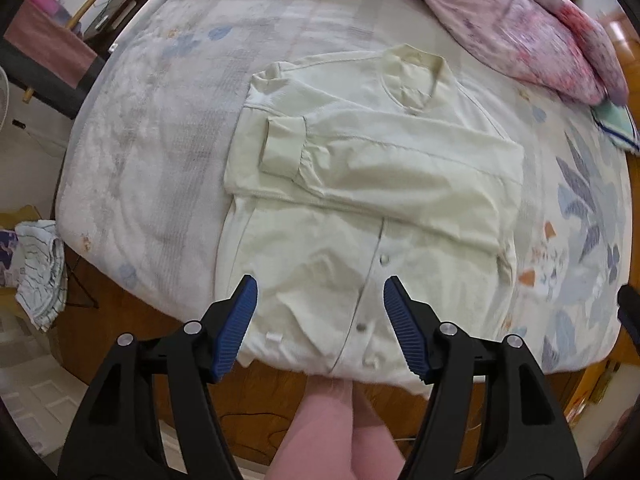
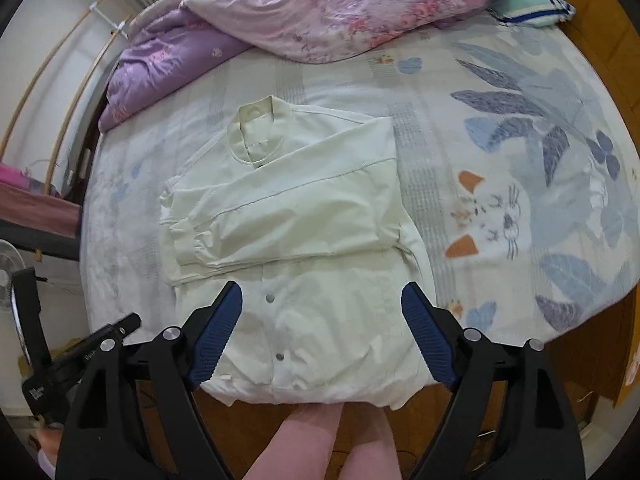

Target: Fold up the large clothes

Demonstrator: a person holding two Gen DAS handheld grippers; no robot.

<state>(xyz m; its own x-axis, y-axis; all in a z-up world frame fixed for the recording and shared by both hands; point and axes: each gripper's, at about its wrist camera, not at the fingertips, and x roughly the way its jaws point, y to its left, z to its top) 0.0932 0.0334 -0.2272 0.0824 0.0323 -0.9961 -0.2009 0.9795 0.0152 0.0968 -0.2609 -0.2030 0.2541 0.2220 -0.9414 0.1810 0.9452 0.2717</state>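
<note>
Garment: a cream snap-front jacket (image 1: 360, 184) lies flat on the bed (image 1: 152, 160), collar at the far end, hem at the near edge.
Sleeves: both are folded across the chest; the upper one runs from the right side to a ribbed cuff (image 1: 282, 146) near the jacket's left edge.
Snaps: a row of metal snaps (image 2: 270, 297) runs down the front placket towards the hem.
Left gripper (image 1: 320, 322): jaws spread apart, nothing between the blue pads, held above the hem.
Right gripper (image 2: 322, 330): jaws wide apart, empty, also above the hem.
Bedding: a pink and purple floral quilt (image 2: 320, 12) is bunched at the far end.
Person: legs in pink trousers (image 2: 320, 440) stand at the near edge.
</note>
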